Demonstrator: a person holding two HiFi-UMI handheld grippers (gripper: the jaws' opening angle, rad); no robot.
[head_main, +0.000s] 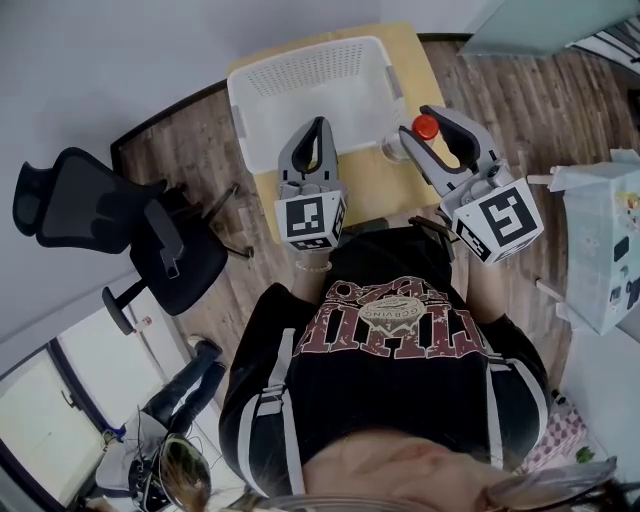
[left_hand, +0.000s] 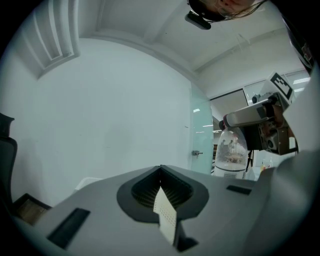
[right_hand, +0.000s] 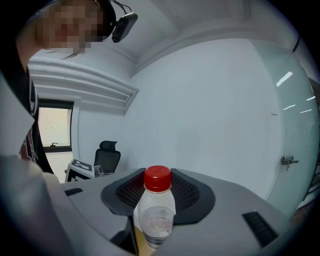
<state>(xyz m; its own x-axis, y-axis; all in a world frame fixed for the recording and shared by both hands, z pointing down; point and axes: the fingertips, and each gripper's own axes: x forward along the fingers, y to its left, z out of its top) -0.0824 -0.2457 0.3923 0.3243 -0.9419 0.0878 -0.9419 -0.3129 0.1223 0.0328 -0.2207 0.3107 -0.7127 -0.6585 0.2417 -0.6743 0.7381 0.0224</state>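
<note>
R claw (head_main: 430, 118) is clamped on a clear plastic bottle w/ red screw cap (right_hand: 156, 212); jaws grip the body just under the cap, and the cap pokes out past the tips; in the head view the bottle sits just right of the white slotted plastic basket (head_main: 300, 95), by its near right corner; it's clear of the basket wall. L claw (head_main: 319, 126) is fully closed, tips touching, nothing between them; it hangs over the basket's near rim, approx. mid-rim, beside the R claw but not touching it. From the L gripper view the bottle shows to the right, pinched in the R claw. The basket rests on a light wooden table (head_main: 412, 62); a black office chair (head_main: 110, 215) stands left of the basket, well apart.
</note>
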